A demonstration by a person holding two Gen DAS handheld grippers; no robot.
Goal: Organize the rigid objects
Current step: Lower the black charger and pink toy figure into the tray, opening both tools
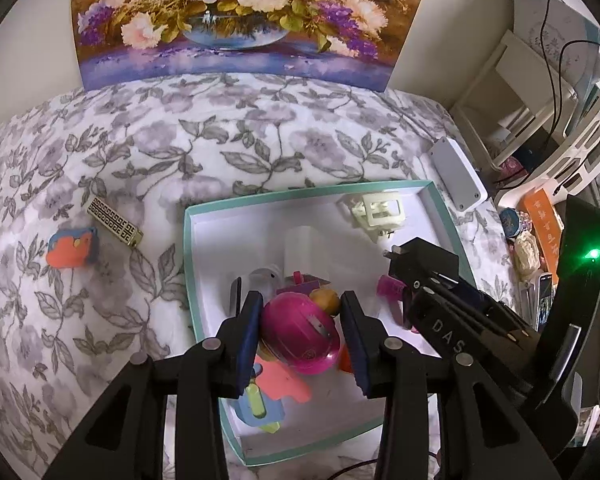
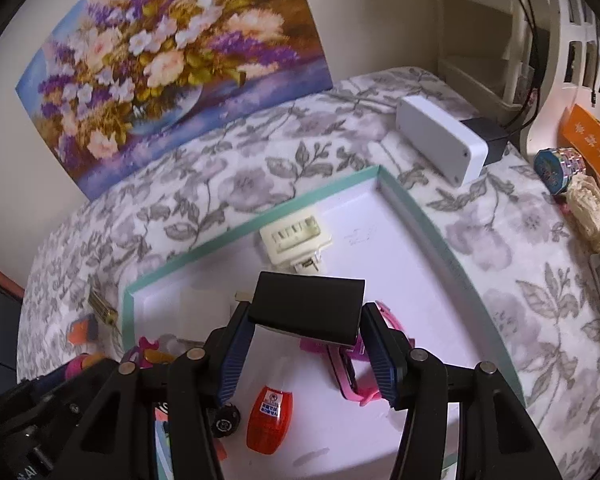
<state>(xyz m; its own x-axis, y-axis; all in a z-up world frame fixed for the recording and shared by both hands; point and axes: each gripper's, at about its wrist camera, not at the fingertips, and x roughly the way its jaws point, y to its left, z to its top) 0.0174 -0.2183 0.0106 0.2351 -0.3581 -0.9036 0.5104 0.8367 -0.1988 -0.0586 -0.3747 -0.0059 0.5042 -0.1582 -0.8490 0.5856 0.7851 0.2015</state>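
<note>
The big bed cover [image 1: 220,140] with gray flowers holds everything, and a flower picture [image 1: 236,16] leans on the wall at 12 o'clock. On the cover sits the white box with a green rim [image 1: 300,192]; small hard things go in it, so both tools hang over it. At 2 o'clock from the box lies a white power bank [image 2: 440,140], not in the way. The right gripper [image 2: 304,344] squeezes a black charger plug [image 2: 308,304] from both sides and holds it above the box floor, I think to set it down there. A cream plug [image 2: 296,240] lies at 12 o'clock from it and a pink watch [image 2: 352,376] under it at 5 o'clock, so the free spot is small. The left gripper [image 1: 300,336] has its jaws partly open around a pink toy helmet [image 1: 300,336]; I cannot tell if they touch it. More little toys crowd around it. Still outside, at 9 o'clock from the box, wait an orange and blue toy [image 1: 72,248] and a small gold bar [image 1: 116,222].
</note>
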